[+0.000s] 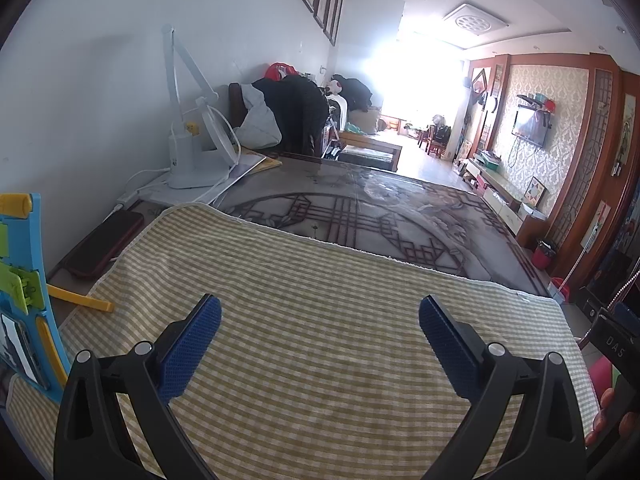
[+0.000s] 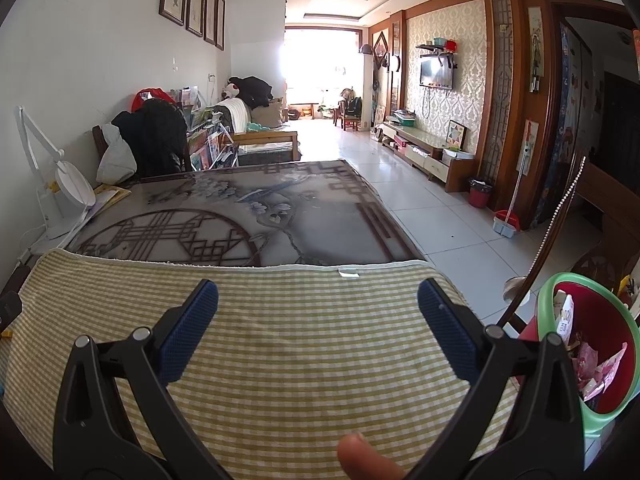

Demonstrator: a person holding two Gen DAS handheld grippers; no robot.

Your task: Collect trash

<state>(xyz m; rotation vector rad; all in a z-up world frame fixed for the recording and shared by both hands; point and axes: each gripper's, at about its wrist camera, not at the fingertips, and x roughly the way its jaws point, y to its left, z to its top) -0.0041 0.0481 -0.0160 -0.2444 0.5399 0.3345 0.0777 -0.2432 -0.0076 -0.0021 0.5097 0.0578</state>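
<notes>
My left gripper [image 1: 320, 312] is open and empty above a yellow checked cloth [image 1: 312, 344] on the table. My right gripper [image 2: 318, 300] is open and empty above the same cloth [image 2: 280, 360]. A red trash bin with a green rim [image 2: 576, 344] stands off the table's right edge in the right wrist view, holding pink and white paper scraps [image 2: 596, 372]. No loose trash shows on the cloth in either view.
A white desk lamp [image 1: 188, 140] stands at the table's far left by the wall. A dark phone [image 1: 106, 244] lies left of the cloth. A blue and yellow plastic stand [image 1: 24, 292] is at the near left. The patterned tabletop [image 2: 260, 208] extends beyond the cloth.
</notes>
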